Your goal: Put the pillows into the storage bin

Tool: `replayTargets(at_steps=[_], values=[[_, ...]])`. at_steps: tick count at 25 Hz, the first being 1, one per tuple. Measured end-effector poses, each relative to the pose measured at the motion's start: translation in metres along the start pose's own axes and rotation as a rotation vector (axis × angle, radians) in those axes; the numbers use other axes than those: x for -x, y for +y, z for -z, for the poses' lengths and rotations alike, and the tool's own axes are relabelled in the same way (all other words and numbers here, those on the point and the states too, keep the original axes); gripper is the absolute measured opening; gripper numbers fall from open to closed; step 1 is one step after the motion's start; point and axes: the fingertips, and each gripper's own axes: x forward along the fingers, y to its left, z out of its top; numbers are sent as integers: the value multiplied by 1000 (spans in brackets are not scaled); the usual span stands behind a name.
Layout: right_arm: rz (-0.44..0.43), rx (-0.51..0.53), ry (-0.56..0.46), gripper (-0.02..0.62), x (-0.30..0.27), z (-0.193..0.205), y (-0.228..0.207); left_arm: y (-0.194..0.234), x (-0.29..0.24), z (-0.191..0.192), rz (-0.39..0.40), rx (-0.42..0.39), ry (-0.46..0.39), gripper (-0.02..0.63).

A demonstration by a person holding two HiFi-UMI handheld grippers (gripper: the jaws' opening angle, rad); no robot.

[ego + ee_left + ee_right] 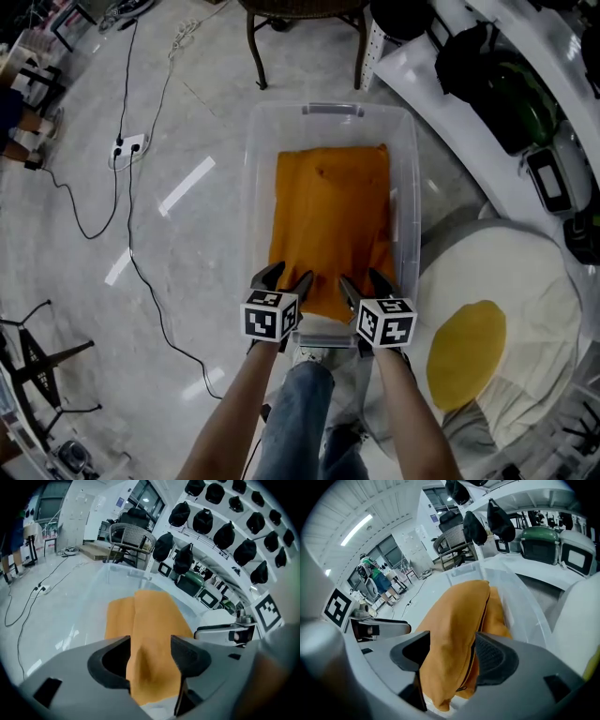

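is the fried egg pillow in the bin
No, the fried egg pillow lies outside the storage bin, at its right; only the orange pillow is inside.

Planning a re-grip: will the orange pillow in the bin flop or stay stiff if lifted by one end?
Probably floppy: the pillow bunches into a soft ridge between the left gripper's jaws. Likely light too: it looks thin, lying creased in the bin.

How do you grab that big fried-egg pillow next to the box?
The egg pillow lies flat and wide, so its broad middle offers nothing to pinch. It is probably best taken by the soft white rim on the side nearest the storage bin, at two spots apart, coming in from the bin's side.
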Motion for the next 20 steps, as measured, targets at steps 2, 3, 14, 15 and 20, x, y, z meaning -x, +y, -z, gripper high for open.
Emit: replayTargets(at_steps=[2,3,14,15,20], values=[[1,3,-34,282,16,-14,2,-10,14,-19,9,-19,-40,262],[2,9,-54,282,26,-23,5,-17,22,-31,15,-35,-65,262],[2,79,-441,206,265,-189,54,-175,192,-211,152,-209,-371,232],[12,100,-483,195,297,-206,60,-194,214,-229,168,-231,-404,224],[83,214,-664,123,463,-254,93,-296,333,-276,277,-304,-547,147]])
